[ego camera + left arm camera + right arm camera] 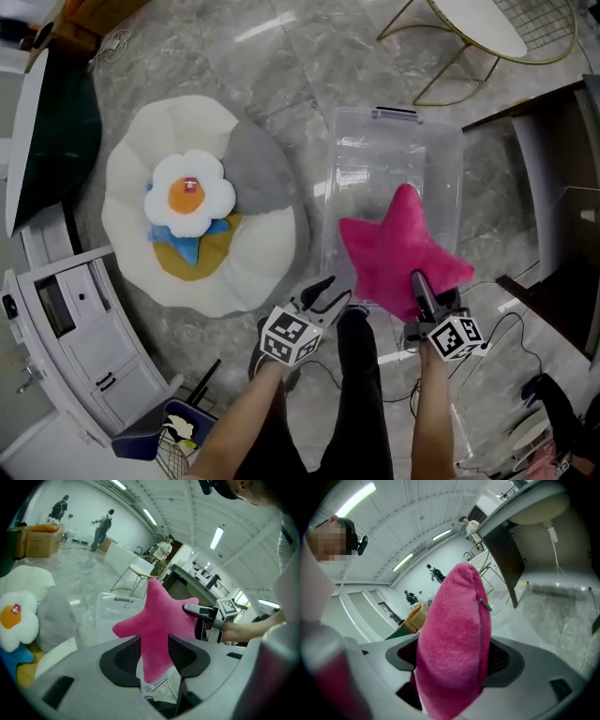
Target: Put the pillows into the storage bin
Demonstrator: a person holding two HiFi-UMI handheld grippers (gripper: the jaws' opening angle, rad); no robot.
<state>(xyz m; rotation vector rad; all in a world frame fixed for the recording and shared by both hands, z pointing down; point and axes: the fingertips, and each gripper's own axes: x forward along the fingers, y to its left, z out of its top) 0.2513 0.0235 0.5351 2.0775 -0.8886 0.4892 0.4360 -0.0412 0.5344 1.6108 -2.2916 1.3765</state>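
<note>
Forearms at 6 o'clock in the head view carry both grippers. The left gripper (334, 298) is clamped on one lower arm of the pink star (401, 253). Its own view shows that arm and a white tag (157, 688) pinched between the pads. The right gripper (427, 291) is clamped on another arm, which fills its jaws thickly in its own view.

The star is held between the two, at 2 o'clock from the left gripper and 12 o'clock from the right. It is over the near end of the clear bin (398, 141), which stands on the floor. No other pillow shows inside the bin.

The step in hand looks like delivering the star to the bin. The next move calls for lowering it inside the walls and opening both grippers together, so that neither arm drags it back out.

At 9 o'clock from the bin, a flower pillow (187, 195) and a grey pillow (261, 171) lie on a white cushion (131, 187), not yet moved.
</note>
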